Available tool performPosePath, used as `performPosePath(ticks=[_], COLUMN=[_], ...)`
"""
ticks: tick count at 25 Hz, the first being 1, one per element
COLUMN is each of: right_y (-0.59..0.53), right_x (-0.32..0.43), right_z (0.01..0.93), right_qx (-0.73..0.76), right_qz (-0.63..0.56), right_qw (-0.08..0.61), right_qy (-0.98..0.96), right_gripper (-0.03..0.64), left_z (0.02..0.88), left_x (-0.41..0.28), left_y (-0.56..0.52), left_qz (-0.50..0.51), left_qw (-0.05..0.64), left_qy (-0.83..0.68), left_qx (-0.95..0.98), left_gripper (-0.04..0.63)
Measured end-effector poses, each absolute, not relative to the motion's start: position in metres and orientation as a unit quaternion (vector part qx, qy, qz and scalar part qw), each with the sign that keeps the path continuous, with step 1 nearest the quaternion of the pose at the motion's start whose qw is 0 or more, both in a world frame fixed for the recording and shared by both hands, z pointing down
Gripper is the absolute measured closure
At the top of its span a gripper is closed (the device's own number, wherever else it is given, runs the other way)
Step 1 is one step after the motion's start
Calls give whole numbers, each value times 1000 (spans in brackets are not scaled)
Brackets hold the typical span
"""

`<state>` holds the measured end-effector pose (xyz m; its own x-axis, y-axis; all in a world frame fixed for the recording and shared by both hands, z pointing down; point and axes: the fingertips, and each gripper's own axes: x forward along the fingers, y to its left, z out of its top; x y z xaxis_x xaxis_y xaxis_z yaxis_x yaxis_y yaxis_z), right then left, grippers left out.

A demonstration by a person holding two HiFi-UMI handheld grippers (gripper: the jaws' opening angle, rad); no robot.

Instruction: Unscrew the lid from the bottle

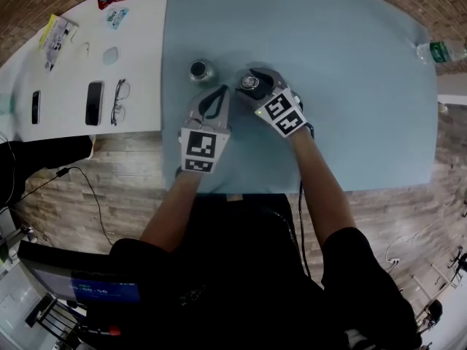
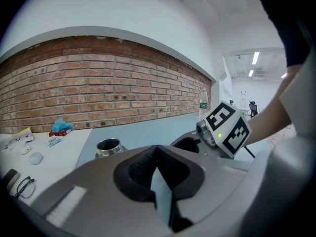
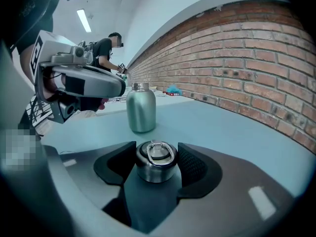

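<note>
1. On my feed the bottle [image 1: 202,70] stands upright on the blue mat [image 1: 350,86] with its mouth open. The lid [image 3: 156,163] is already off it and well to one side.
2. My right gripper [image 3: 157,147] has the lid between its jaws. They are narrowed round it, with a ribbed pad against each side of its steel wall. I read that as a grip, though the far pad's contact is hard to confirm at this angle.
3. The lid sits low over the mat. I can't tell whether its base is touching down.
4. My left gripper [image 2: 157,149] is closed on nothing, its pads meeting at the tips. It hangs just beside the right gripper, short of the bottle.
5. Handling, as I judge it:
   - Both pieces are brushed steel, so they are rigid, will not crush, and are smooth enough to slide in the pads.
   - The lid is small and light. I would hold it on the straight side wall, not on the loose wire ring [image 3: 157,151] on top, which could swing.
   - The bottle looks empty, so it is probably light and easy to tip. If I need it, I would take it round the middle of the body, below the threaded neck.
</note>
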<state>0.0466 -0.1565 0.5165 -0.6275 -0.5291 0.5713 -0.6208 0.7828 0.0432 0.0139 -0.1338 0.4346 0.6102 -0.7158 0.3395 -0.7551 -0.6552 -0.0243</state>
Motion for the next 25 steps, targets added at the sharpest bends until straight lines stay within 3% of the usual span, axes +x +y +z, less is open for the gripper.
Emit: performPosePath(ticks=[25], right_y=[-157], right_x=[47], right_z=[535], right_qx=[316], right_qz=[84], right_qw=[342], right_qy=[-881], right_gripper=[348], left_z=[431], left_x=[13], left_y=[-136], left_qz=[160], left_qw=[63], left_qy=[-405], left_qx=[898], left_gripper=[595])
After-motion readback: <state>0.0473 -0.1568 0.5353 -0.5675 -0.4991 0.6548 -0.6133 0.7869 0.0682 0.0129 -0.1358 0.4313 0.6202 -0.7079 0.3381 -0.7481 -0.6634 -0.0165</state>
